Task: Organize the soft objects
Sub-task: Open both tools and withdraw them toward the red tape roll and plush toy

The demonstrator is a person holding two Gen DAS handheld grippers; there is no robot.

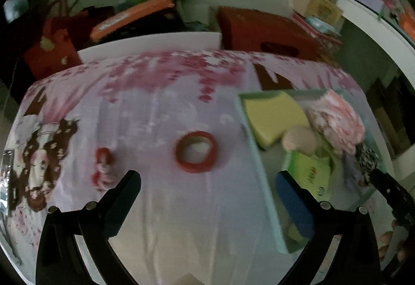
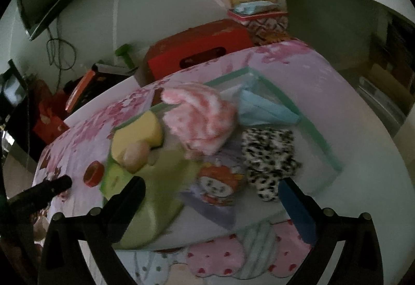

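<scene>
Dim room, both views a bit blurred. Landmark is the clear bin (image 2: 315, 129) w/ green taped edges, sitting on the bench (image 1: 160, 207) under a pink floral cloth.

Inside the bin: yellow sponge (image 1: 272, 116) at the far-left corner, pink-white fluffy cloth (image 2: 199, 116) heaped beside it toward the middle, light blue cloth (image 2: 264, 108) at the far-right corner, leopard-print fabric (image 2: 269, 158) just in front of the blue one. A beige round soft thing (image 2: 133, 156) touches the sponge's near edge, w/ a green packet (image 1: 311, 173) below it. A cartoon-print pouch (image 2: 220, 185) lies near the bin's front, betw. packet and leopard fabric.

Outside the bin, to its left on the cloth: red tape roll (image 1: 195, 155), and further left a small red-white toy (image 1: 103, 168).

Left gripper (image 1: 207, 182) hangs left of the bin, above the tape roll, fingers spread wide, holding nothing. Right gripper (image 2: 211, 190) hovers over the bin's front, fingers wide apart too, nothing betw. them.

Behind the bench: a red box (image 2: 202, 49).
</scene>
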